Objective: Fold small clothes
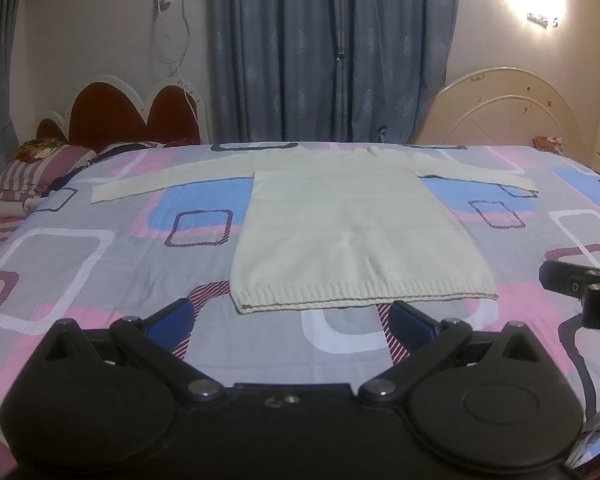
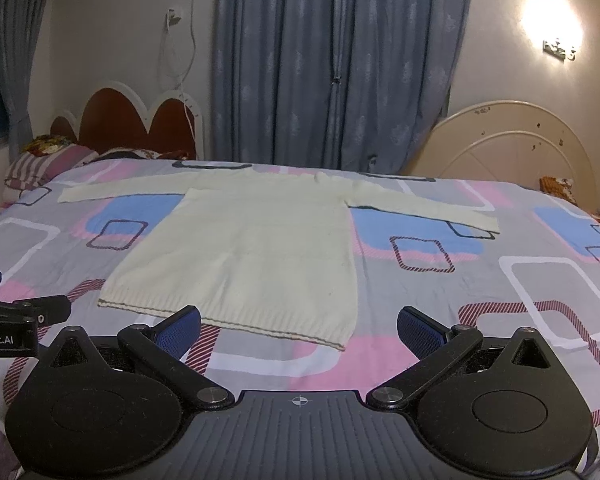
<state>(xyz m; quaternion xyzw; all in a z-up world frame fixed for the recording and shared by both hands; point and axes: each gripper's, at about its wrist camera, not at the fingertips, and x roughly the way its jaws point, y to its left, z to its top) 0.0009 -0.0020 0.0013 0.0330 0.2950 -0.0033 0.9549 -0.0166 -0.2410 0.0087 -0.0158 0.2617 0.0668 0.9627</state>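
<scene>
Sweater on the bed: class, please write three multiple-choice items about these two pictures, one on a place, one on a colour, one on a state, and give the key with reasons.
1. Where does the sweater lie?
A. Flat on the patterned bed cover
B. Draped over the headboard
C. On the floor

2. What colour is the sweater?
A. Dark red
B. Cream white
C. Navy blue

3. How do the left gripper and the right gripper stand?
A. Both shut on the hem
B. One open, one shut
C. Both open, holding nothing

Key: 1 A, the sweater is spread on the cover with both sleeves stretched out sideways. 2 B, its knit is pale cream against the pink, blue and grey cover. 3 C, each gripper's blue fingers stand wide apart just short of the ribbed hem, with no cloth between them.
</scene>
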